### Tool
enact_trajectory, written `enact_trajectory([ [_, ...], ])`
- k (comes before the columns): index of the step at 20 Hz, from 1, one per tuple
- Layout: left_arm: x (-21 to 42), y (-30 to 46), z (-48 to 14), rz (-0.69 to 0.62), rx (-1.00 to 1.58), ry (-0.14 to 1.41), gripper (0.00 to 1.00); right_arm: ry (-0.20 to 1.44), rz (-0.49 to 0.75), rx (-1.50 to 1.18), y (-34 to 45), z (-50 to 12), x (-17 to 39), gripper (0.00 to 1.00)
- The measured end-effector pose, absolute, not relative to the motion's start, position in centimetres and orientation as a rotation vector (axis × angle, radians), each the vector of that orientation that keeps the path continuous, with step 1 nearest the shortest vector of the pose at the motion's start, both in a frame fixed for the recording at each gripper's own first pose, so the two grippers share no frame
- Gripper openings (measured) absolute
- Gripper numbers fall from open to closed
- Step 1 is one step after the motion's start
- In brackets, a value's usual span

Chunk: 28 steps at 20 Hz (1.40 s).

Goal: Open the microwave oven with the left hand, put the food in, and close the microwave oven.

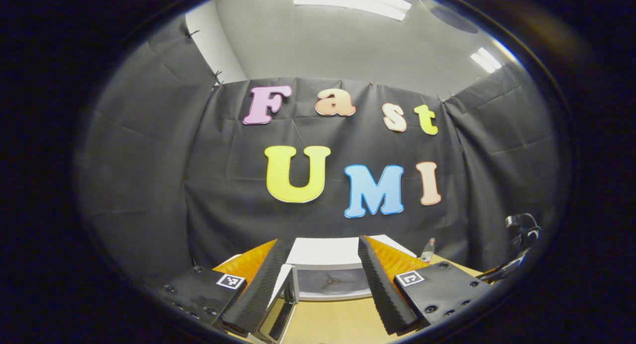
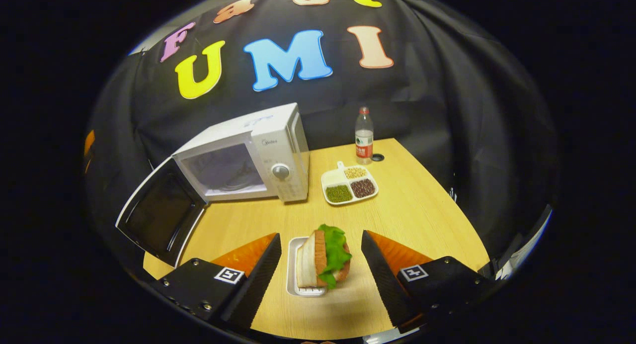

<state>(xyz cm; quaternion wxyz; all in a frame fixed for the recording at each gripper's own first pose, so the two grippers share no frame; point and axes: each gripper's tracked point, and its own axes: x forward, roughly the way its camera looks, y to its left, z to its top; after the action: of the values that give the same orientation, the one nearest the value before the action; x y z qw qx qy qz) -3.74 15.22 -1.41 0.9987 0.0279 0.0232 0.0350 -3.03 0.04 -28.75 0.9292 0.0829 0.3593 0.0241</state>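
Microwave door swung open, cavity dim; sandwich between spread right claw; left claw spread, empty.

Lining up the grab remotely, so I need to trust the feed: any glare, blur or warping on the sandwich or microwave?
Right gripper view: sandwich on its white tray is sharp and evenly lit between the open tool; fisheye bends the table edge and tilts the microwave. Left gripper view: ceiling lights glare overhead, the microwave low and dim.
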Motion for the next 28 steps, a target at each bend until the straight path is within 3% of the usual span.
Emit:
enact_trajectory([
  [3, -2.8, 14.3, -0.6, 0.069, 0.035, 0.040, 0.94, 0.823, 0.044, 0.202, -0.7, -31.8, -4.5, 0.98],
  [12, -3.1, 13.4, -2.3, 0.064, 0.079, 0.096, 0.97, 0.937, 0.068, 0.292, 0.4, -36.1, -4.4, 0.98],
  [16, -3.2, 13.9, -2.6, 0.077, 0.085, 0.108, 0.97, 0.960, 0.083, 0.297, 1.0, -36.9, -4.0, 0.81],
  [17, -3.3, 14.2, -2.7, 0.083, 0.081, 0.112, 0.97, 0.961, 0.087, 0.321, 1.3, -36.8, -3.9, 0.67],
  [18, -3.5, 14.4, -2.7, 0.086, 0.075, 0.113, 0.97, 0.962, 0.088, 0.342, 1.5, -36.6, -3.9, 0.61],
  [19, -3.4, 14.5, -2.7, 0.091, 0.069, 0.114, 0.97, 0.971, 0.104, 0.340, 1.9, -36.6, -4.0, 0.49],
  [20, -3.5, 14.6, -2.7, 0.093, 0.066, 0.113, 0.97, 0.962, 0.111, 0.339, 1.9, -36.1, -4.1, 0.49],
  [21, -3.6, 14.7, -2.7, 0.094, 0.064, 0.114, 0.97, 0.971, 0.126, 0.347, 2.3, -36.1, -4.1, 0.28],
  [23, -3.8, 14.6, -2.9, 0.093, 0.063, 0.118, 0.97, 0.947, 0.134, 0.338, 2.5, -35.9, -4.1, 0.28],
  [25, -3.8, 14.5, -2.6, 0.089, 0.067, 0.113, 0.97, 0.920, 0.145, 0.382, 3.0, -34.9, -3.9, 0.15],
  [28, -4.3, 14.4, -1.9, 0.083, 0.084, 0.106, 0.97, 0.884, 0.132, 0.429, 3.3, -33.3, -3.8, 0.15],
])
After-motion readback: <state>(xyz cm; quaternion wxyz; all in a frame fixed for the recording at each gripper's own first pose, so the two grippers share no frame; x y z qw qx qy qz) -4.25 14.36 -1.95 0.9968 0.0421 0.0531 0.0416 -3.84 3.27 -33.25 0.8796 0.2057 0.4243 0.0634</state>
